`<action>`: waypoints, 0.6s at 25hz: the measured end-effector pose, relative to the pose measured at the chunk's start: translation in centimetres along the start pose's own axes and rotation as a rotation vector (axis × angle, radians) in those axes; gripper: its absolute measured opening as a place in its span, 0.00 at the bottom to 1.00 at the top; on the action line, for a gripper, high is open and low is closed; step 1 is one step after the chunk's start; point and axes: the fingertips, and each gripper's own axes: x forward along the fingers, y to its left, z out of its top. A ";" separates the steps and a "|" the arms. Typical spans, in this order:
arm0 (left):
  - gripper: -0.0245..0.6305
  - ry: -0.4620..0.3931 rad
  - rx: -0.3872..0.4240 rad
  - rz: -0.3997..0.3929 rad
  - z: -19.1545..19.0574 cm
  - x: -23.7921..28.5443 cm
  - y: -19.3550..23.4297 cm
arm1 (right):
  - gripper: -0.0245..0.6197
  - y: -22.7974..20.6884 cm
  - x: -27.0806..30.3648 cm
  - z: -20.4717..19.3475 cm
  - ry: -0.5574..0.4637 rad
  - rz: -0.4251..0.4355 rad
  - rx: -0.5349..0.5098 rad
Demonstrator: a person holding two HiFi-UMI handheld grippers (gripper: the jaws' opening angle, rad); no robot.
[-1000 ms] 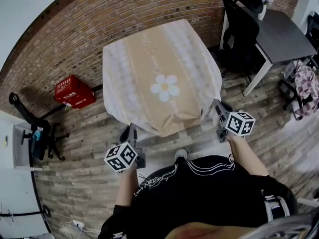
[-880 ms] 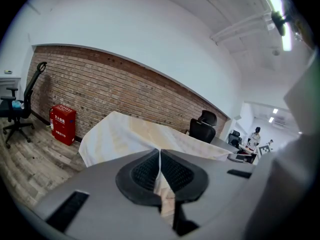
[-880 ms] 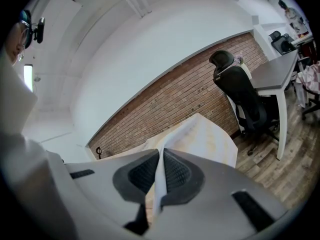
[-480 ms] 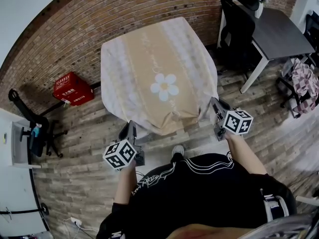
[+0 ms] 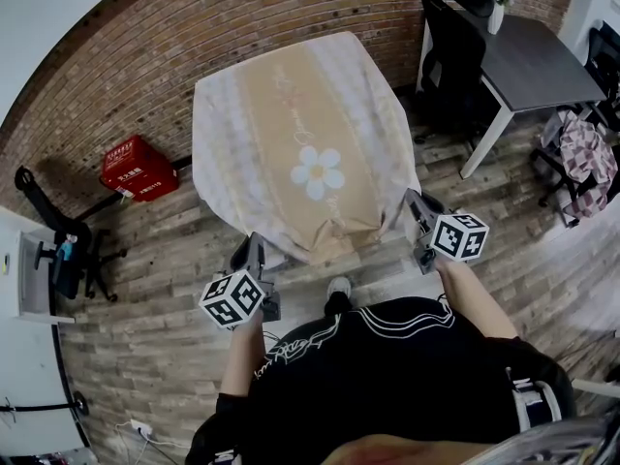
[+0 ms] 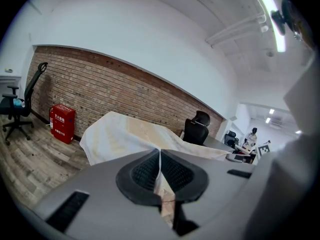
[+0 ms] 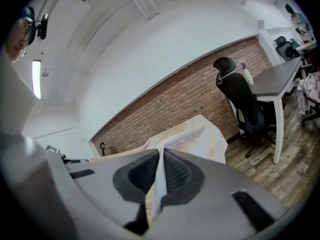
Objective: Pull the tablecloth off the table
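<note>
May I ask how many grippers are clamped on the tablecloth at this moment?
2. The left gripper is shut on the near-left corner of the tablecloth; the right gripper is shut on its near-right corner.

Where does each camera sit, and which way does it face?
Head view: on the person's head, looking steeply down at the tablecloth; both forearms, left gripper and right gripper show.
Left gripper view: on the left gripper, facing the brick wall across the tablecloth; its shut jaws pinch it.
Right gripper view: on the right gripper, facing the same wall and a black chair; its shut jaws pinch it too.
All three share the tablecloth.
</note>
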 end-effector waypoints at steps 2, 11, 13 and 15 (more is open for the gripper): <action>0.05 -0.004 -0.003 -0.001 -0.6 -0.7 -0.4 | 0.04 0.0 -0.9 -0.3 0.001 -0.004 -0.004; 0.05 -0.008 -0.004 -0.009 -1.7 -2.7 -1.6 | 0.04 0.4 -3.1 -0.7 0.003 -0.008 -0.010; 0.05 -0.013 -0.005 -0.014 -2.0 -3.2 -1.8 | 0.04 0.6 -3.6 -1.0 0.003 -0.005 -0.014; 0.05 -0.016 -0.004 -0.020 -2.3 -3.5 -1.9 | 0.04 0.6 -3.9 -1.3 0.005 -0.006 -0.019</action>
